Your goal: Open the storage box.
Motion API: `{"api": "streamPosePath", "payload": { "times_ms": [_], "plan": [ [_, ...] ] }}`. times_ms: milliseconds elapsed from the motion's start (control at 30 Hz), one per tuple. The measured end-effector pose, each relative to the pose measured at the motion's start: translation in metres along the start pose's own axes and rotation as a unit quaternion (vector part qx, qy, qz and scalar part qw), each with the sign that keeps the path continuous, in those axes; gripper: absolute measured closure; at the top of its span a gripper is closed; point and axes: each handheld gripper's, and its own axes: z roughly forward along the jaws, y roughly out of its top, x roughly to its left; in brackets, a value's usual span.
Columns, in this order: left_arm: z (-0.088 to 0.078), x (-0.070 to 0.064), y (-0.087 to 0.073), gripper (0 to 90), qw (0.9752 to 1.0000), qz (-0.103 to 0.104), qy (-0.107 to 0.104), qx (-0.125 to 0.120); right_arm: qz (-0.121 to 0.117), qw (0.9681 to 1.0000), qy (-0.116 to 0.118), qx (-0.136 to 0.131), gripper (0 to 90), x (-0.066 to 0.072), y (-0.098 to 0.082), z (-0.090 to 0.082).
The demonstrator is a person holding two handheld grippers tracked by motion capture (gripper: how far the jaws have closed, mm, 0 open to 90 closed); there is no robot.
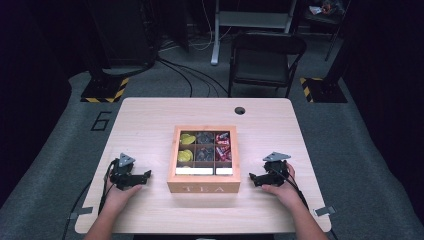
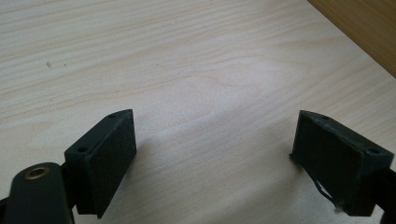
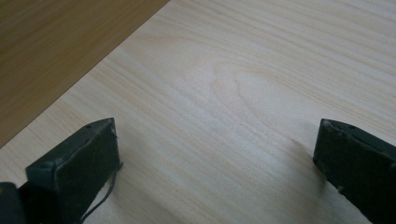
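The left tool (image 1: 145, 176) and right tool (image 1: 253, 179) rested on the table (image 1: 150, 115), jaws wide and empty, flanking the open wooden tea box (image 1: 204, 188), each just beside a wall. Bare wood lay beyond; a chair (image 1: 265, 55) stood behind.

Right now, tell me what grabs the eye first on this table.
The wooden tea box sits open mid-table, with yellow packets at its left, dark ones in the middle, red ones at its right. The left gripper and right gripper rest on the table on either side of it, jaws open and empty.
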Motion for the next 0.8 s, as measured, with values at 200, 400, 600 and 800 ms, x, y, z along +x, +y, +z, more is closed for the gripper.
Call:
{"api": "streamPosePath", "payload": {
  "times_ms": [200, 400, 600, 800],
  "plan": [
    [0.0004, 0.0002, 0.0006, 13.6, 1.0, 0.004, -0.003, 0.001, -0.004, 1.0, 0.001, 0.0, 0.0, -0.0005, 0.0001, 0.0],
    [0.0, 0.0, 0.0007, 13.9, 1.0, 0.003, -0.002, 0.003, -0.001, 1.0, -0.001, -0.004, 1.7, 0.0006, -0.0002, -0.0002],
    [0.0002, -0.0003, 0.0004, 14.6, 1.0, 0.002, -0.002, 0.0, -0.008, 0.9998, 0.003, -0.016, 10.2, 0.0019, 0.0, -0.0014],
    [-0.0002, -0.0005, 0.0004, 15.7, 1.0, 0.0, -0.001, -0.001, -0.013, 0.9997, 0.01, -0.018, 14.7, 0.0029, -0.0001, -0.0024]
  ]
}}
